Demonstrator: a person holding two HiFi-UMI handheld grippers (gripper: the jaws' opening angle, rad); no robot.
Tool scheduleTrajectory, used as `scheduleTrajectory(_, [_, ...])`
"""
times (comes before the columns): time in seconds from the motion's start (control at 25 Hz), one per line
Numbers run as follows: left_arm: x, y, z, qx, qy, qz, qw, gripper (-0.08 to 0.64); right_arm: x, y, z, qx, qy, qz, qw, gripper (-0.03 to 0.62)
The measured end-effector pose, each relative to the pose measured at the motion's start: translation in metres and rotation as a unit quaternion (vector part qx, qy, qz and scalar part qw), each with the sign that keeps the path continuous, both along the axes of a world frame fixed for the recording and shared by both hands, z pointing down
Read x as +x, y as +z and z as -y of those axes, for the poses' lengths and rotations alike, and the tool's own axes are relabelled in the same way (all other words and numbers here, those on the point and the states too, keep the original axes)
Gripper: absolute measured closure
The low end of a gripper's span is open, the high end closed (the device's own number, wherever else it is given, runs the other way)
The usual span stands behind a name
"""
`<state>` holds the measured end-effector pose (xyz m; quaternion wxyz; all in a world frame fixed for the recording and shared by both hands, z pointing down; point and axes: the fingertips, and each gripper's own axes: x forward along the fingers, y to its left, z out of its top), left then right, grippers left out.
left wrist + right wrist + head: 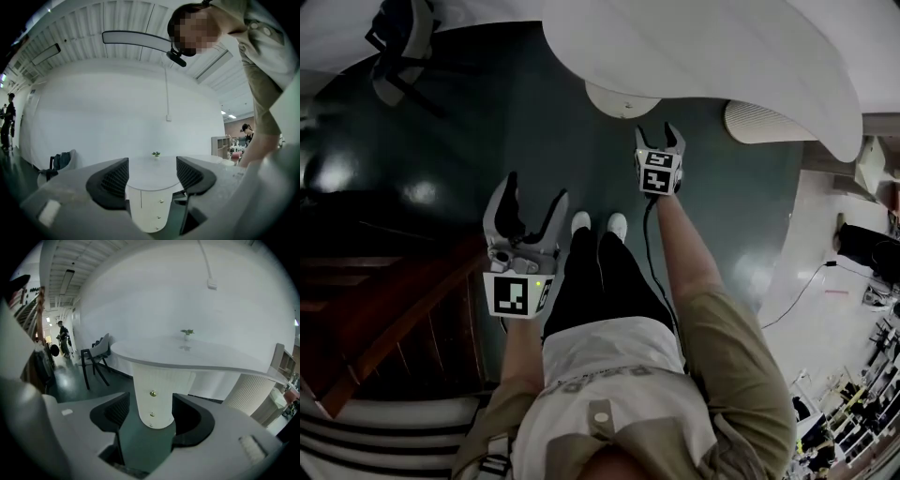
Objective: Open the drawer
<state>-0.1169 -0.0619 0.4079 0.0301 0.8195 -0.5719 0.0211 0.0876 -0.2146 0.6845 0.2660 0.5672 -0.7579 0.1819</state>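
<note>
A white rounded pedestal [161, 385] stands under the white table top [197, 357] and carries three stacked drawers with small brass knobs [153, 393]. In the right gripper view it is straight ahead between the jaws, some way off. My right gripper [149, 408] is open, points downward at it and holds nothing. In the head view the right gripper [656, 128] hangs just short of the pedestal [622, 98]. My left gripper [537, 187] is lower and further back, open and empty. In the left gripper view the left gripper [152, 171] frames the pedestal [152, 206] from farther away.
A dark chair [96, 357] stands left of the table. Wooden stairs [384, 309] are at my left. A ribbed white column [248, 394] holds up the table's right end. A small plant [186, 333] sits on top. A cable [797, 295] trails over the floor at right.
</note>
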Motion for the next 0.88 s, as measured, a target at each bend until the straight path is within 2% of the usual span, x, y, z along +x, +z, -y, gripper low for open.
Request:
scheduleTrajectory(0.2, [-0.007, 0.032, -0.011, 0.000, -0.010, 0.003, 0.9999, 0.239, -0.017, 0.029, 0.030, -0.002, -0.014, 0.000, 1.000, 0.310])
scheduleTrajectory(0.36, [-0.022, 0.055, -0.020, 0.011, -0.015, 0.008, 0.9998, 0.239, -0.022, 0.054, 0.050, -0.010, 0.013, 0.006, 1.000, 0.314])
scheduleTrajectory(0.6, [-0.049, 0.100, -0.020, 0.015, -0.027, 0.013, 0.9994, 0.239, -0.035, 0.109, 0.089, -0.009, 0.028, -0.003, 1.000, 0.328])
scheduleTrajectory(0.88, [-0.052, 0.128, -0.005, 0.028, -0.019, 0.017, 0.9993, 0.239, -0.040, 0.138, 0.115, -0.010, 0.045, -0.012, 0.999, 0.357])
